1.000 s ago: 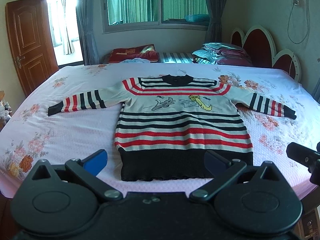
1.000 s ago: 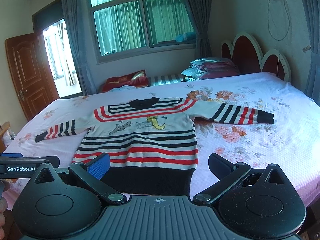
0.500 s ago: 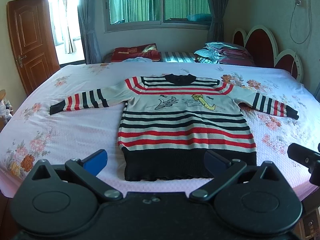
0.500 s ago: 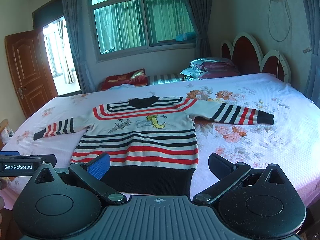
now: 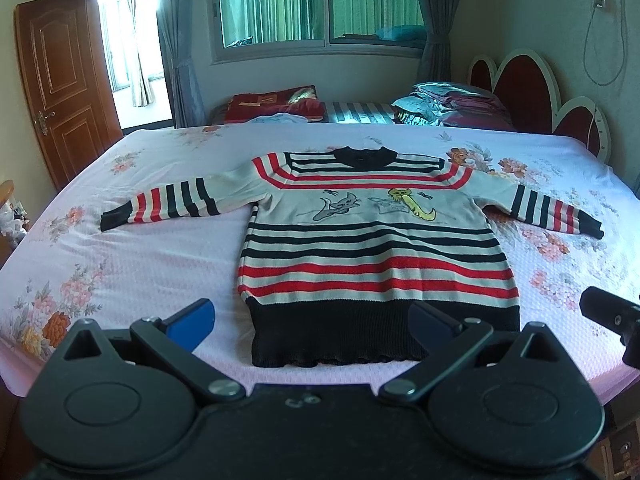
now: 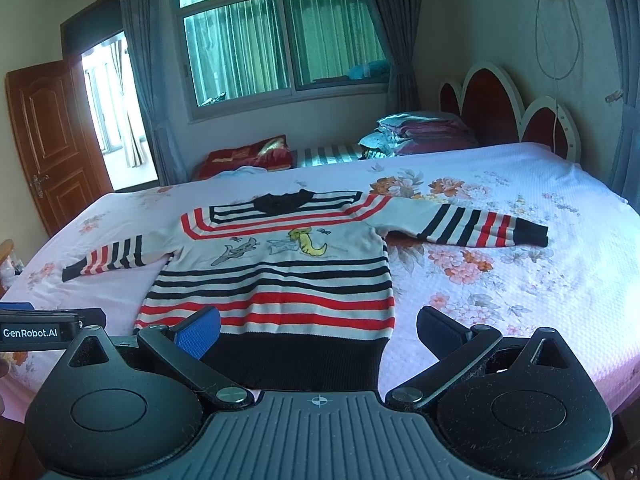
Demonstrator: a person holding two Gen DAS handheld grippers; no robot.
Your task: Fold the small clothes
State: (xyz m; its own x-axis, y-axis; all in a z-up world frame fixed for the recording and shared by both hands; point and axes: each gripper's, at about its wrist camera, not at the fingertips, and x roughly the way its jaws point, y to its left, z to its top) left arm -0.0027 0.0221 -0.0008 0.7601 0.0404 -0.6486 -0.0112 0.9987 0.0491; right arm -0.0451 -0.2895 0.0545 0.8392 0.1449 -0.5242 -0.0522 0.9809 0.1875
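I hold the left gripper (image 5: 312,320) and right gripper (image 6: 318,326) wide open before the flat striped sweater (image 5: 372,240), nothing folded yet, so next I must reach one sleeve (image 6: 480,226).

Left black plastic hand-held gripper (image 5: 312,320): round pivot discs, silver screws, one blue pad. Right hand-held gripper (image 6: 318,330): identical, ribbed grey housing, crosshair mark.

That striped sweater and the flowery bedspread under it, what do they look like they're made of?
The striped sweater looks like a knitted yarn, wool or acrylic, matte and slightly fuzzy: its black hem shows vertical ribbing. The bedspread looks like a woven, cotton-like cloth with a printed flower pattern; a fine raised grid texture shows on it. The exact fibres cannot be told.
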